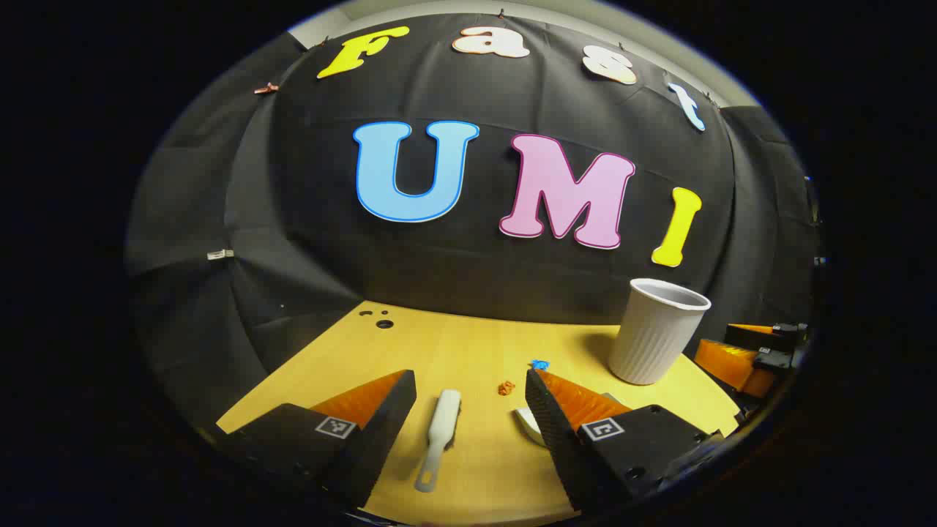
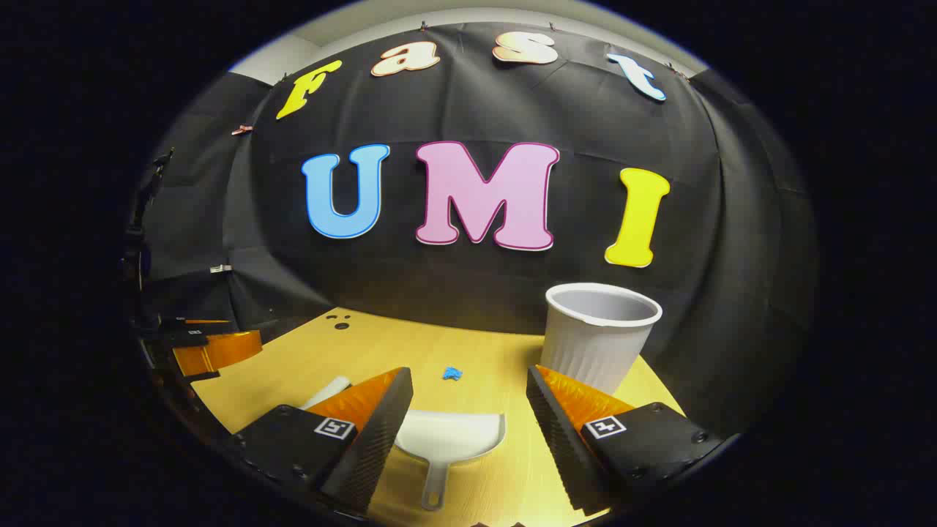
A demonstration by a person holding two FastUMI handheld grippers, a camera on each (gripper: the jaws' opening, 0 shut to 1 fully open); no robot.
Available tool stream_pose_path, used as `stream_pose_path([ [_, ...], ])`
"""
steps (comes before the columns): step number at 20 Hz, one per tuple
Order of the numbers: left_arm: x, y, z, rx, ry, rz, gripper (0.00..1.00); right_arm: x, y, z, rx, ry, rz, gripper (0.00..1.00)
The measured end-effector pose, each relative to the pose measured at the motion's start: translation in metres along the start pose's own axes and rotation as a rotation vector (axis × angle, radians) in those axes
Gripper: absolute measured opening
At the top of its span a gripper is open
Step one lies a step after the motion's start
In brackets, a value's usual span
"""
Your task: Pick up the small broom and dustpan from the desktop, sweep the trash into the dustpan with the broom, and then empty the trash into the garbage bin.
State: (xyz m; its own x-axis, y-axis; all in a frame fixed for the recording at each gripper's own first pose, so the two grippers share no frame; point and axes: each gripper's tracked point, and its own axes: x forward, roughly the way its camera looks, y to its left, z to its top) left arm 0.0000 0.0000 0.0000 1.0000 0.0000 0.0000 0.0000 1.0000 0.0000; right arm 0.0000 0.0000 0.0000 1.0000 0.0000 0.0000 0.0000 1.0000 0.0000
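A small white broom (image 1: 441, 435) lies flat on the wooden desktop (image 1: 454, 344), between the fingers of my open left gripper (image 1: 468, 399), handle toward me. The white dustpan (image 2: 450, 439) lies between the fingers of my open right gripper (image 2: 468, 399), handle toward me; its edge (image 1: 528, 424) peeks out beside my left gripper's right finger. A blue scrap (image 2: 452, 374) and an orange scrap (image 1: 506, 387) lie on the desktop ahead. The white ribbed bin (image 2: 599, 333) stands at the back right. The broom's end (image 2: 327, 391) pokes out behind my right gripper's left finger.
The other gripper (image 1: 754, 355) sits at the right edge of the left gripper view, and the other gripper (image 2: 205, 344) at the left edge of the right gripper view. Small holes (image 1: 381, 319) mark the desktop's far left corner. The black cloth wall rises right behind the desk.
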Motion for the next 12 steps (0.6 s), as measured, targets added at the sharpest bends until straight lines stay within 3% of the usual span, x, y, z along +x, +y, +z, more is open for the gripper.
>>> stream_pose_path([
  [12,0.004,-0.001,-0.030,0.007,0.083,-0.052,0.96,0.003,-0.004,-0.025,0.007,0.063,-0.005,0.98],
])
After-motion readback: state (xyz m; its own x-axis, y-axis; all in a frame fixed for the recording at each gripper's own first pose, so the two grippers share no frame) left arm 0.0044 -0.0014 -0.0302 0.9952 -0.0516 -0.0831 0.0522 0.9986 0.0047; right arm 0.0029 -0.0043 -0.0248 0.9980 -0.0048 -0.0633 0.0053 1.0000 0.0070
